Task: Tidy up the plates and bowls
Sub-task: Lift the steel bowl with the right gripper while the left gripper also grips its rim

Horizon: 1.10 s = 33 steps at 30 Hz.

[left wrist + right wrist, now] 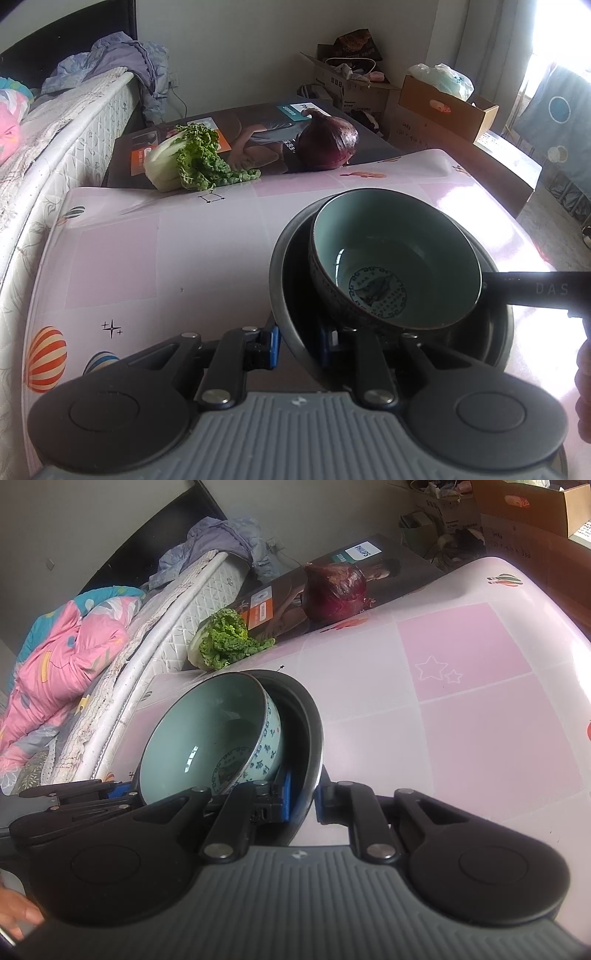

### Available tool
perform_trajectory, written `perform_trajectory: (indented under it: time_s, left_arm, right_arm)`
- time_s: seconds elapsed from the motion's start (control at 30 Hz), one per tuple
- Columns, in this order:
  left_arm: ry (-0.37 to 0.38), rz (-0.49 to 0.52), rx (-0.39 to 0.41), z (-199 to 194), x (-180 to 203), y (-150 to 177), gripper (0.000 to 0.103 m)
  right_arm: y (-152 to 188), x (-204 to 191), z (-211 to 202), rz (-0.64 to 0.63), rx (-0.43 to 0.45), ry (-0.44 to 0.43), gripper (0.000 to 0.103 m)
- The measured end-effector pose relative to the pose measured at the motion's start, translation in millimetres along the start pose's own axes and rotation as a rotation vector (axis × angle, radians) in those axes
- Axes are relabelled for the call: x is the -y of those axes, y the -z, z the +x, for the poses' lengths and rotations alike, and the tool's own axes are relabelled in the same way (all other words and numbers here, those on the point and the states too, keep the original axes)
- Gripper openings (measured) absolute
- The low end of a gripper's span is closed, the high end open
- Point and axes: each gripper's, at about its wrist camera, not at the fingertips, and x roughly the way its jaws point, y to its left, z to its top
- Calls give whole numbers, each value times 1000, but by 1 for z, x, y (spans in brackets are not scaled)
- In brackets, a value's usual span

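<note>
Left wrist view. Lower centre: the left gripper [298, 345] is clenched on the near rim of a dark plate [286, 295], one blue pad outside the rim and one inside. A celadon bowl [395, 258] sits in the plate, tilted toward the right of the frame, its inner base showing a blue printed medallion. From the right edge, the right gripper [491, 291] reaches in as a dark bar that meets the bowl and plate on that side. Plate and bowl lie over a pink checked table [147, 251]. Upper centre, beyond the table's far edge: a napa cabbage [188, 158] and a red onion [327, 142] rest on a flat printed box [258, 136], well apart from the plate. A mattress [74, 122] runs along the left edge; cardboard boxes [443, 107] stand upper right.

Right wrist view. Lower centre: the right gripper [301, 805] is clenched on the plate [310, 720] rim, seen edge-on. The bowl [207, 738] leans inside the plate at centre left. At left, just beside the bowl, the left gripper [118, 794] grips the opposite rim. Cabbage [225, 638] and onion [336, 590] lie in the upper centre; a pink quilt [62, 664] covers the mattress [177, 605] at left. A hand [18, 912] shows at the lower left corner.
</note>
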Motion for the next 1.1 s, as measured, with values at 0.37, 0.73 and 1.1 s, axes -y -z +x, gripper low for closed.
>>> perform_trajectory:
  time_s: [0.37,0.73,1.1]
  left_arm:
    - [3,8,55,-45,5,-9,19]
    - [39,11,46,-108,18,27,17]
    - [45,-1,-46,-120,25,93,15]
  right_arm:
    - [-6,-18,-40,4,39,-20,12]
    - [45,-38,-110,52,-1,-24,12]
    - [132,-37,-133,88,-90,-7,13]
